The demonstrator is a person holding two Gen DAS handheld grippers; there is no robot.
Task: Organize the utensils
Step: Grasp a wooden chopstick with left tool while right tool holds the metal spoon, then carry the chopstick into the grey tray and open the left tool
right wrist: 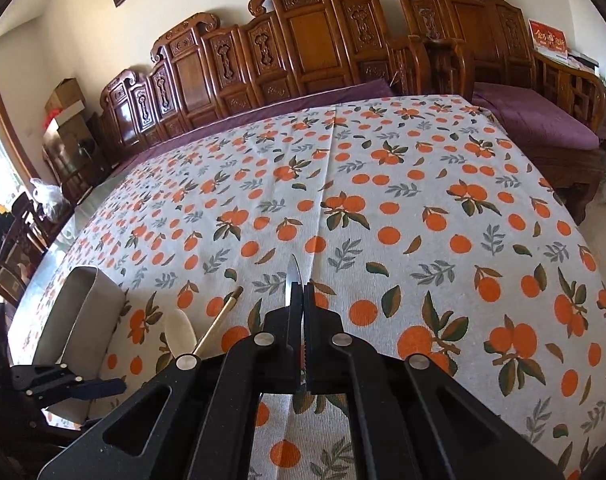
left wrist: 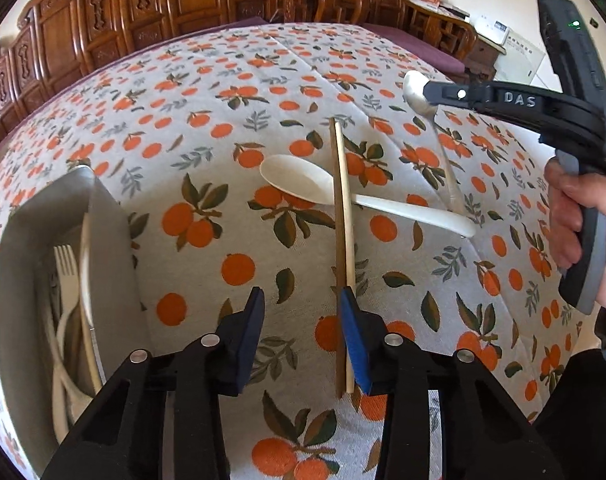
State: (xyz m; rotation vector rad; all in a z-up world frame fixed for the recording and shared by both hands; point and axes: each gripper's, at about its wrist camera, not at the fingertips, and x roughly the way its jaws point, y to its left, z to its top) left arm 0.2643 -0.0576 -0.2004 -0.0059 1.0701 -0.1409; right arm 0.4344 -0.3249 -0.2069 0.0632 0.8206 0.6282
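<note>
1. Hovering low over the counter [left wrist: 207,128], the left gripper [left wrist: 301,300] has its fingers wide apart and holds nothing; the near ends of the chopsticks [left wrist: 342,240] lie just inside its right-hand finger [left wrist: 353,336], touching or nearly so.
2. Just left of it stands the grey holder [left wrist: 111,248], already containing a white fork [left wrist: 65,276] and other pale utensils.
3. Further out, the chopsticks lie across the white spoon [left wrist: 303,186], which rests flat on the orange-print cloth.
4. Beyond that, the right gripper [right wrist: 303,292] has its fingers pinched shut on a metal spoon [left wrist: 417,94], raised above the cloth.
5. Risk: lifting the chopsticks could drag or flip the white spoon, since they sit right on it; a grab at the very ends may also let the pair splay or one stick drop.
6. Risk: the metal spoon is gripped near the bowl, so the long handle may swing and slip on the way to the holder.
7. Left wrist view shows the holder's contents and the metal spoon's bowl and handle; right wrist view shows only a thin edge-on sliver of it between the fingers, plus the holder's outside.
</note>
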